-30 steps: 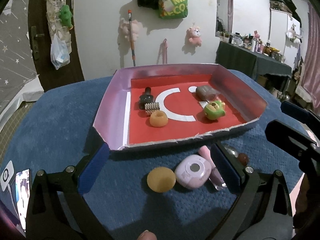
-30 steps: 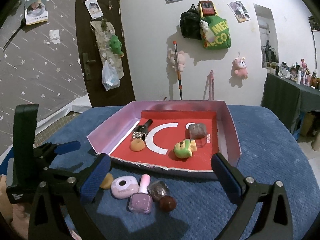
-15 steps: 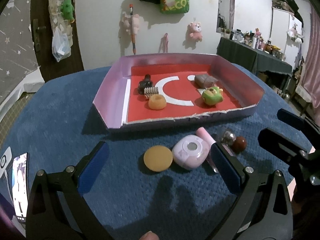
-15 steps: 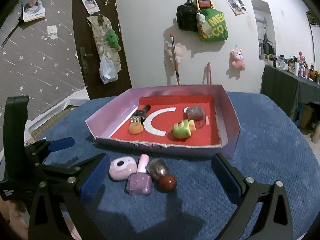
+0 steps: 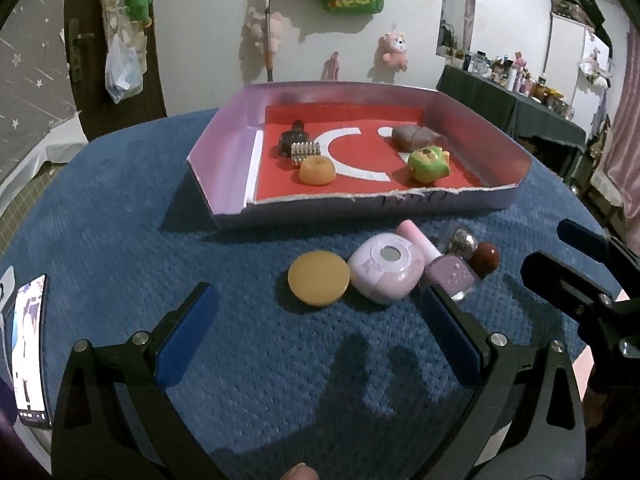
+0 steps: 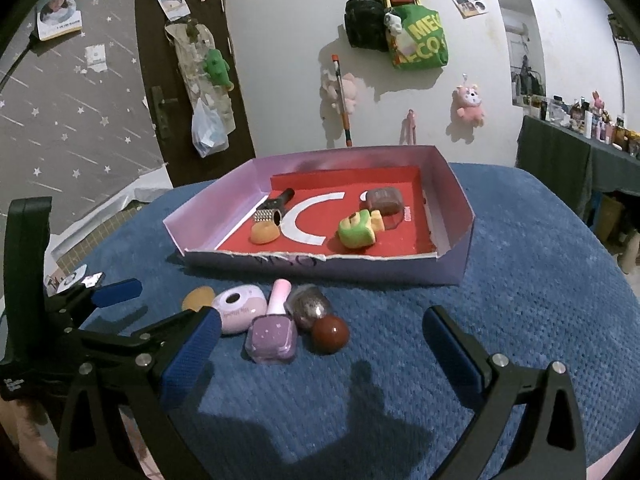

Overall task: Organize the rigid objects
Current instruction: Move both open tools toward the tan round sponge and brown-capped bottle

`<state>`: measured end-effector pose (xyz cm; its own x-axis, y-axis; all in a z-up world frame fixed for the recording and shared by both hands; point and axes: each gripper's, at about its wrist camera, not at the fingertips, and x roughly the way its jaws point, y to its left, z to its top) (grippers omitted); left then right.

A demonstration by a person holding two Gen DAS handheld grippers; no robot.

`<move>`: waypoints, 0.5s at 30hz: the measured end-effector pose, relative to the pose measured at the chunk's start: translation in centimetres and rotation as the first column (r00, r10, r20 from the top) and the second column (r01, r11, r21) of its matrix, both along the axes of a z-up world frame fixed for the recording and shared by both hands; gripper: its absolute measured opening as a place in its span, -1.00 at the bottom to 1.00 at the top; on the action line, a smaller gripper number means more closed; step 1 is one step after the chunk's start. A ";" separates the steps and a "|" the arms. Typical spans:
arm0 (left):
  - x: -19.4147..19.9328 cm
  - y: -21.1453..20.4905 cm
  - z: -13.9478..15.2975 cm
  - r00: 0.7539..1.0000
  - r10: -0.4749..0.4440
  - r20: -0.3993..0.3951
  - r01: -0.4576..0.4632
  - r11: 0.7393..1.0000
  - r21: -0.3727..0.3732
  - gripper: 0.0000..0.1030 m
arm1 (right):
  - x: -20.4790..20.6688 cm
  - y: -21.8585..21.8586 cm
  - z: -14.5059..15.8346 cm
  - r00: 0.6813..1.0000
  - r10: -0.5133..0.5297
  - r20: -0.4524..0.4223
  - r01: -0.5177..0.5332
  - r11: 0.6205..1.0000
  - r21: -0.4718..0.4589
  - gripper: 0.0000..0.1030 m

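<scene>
Five small things lie in a row on the blue cloth (image 5: pixel 120 208) just in front of the tray (image 5: pixel 224 148): an orange disc (image 5: pixel 319 283), a lilac case (image 5: pixel 386 267), a pink-capped bottle of lilac polish (image 6: pixel 274 330), a glittery bottle (image 6: pixel 310 306) and a brown ball (image 6: pixel 330 334), touching one another. Only the left wrist view shows the phone (image 5: pixel 30 360) at the cloth's left edge, while the right wrist view alone shows the polish bottle whole and the tray's far right wall. Both the left gripper (image 5: pixel 318 330) and the right gripper (image 6: pixel 320 344) hover over the cloth just short of the row, jaws spread wide, holding and touching nothing.
</scene>
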<state>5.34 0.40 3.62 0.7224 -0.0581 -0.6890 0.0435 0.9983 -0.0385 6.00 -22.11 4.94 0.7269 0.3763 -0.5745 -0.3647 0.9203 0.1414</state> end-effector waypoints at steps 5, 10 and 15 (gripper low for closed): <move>-0.2 0.2 -0.9 1.000 0.000 -0.021 0.000 1.000 -0.009 1.00 | 0.0 0.1 -0.9 1.000 -0.002 -0.031 0.001 1.000 -0.015 0.89; -0.2 0.4 -1.9 0.999 0.002 -0.045 -0.003 1.000 -0.021 1.00 | 0.0 0.2 -2.0 0.998 -0.004 -0.061 0.002 1.000 -0.028 0.76; 0.0 0.9 -2.7 0.998 0.002 -0.065 -0.005 0.999 -0.039 1.00 | 0.3 0.3 -3.0 0.996 0.001 -0.095 -0.004 0.999 -0.037 0.58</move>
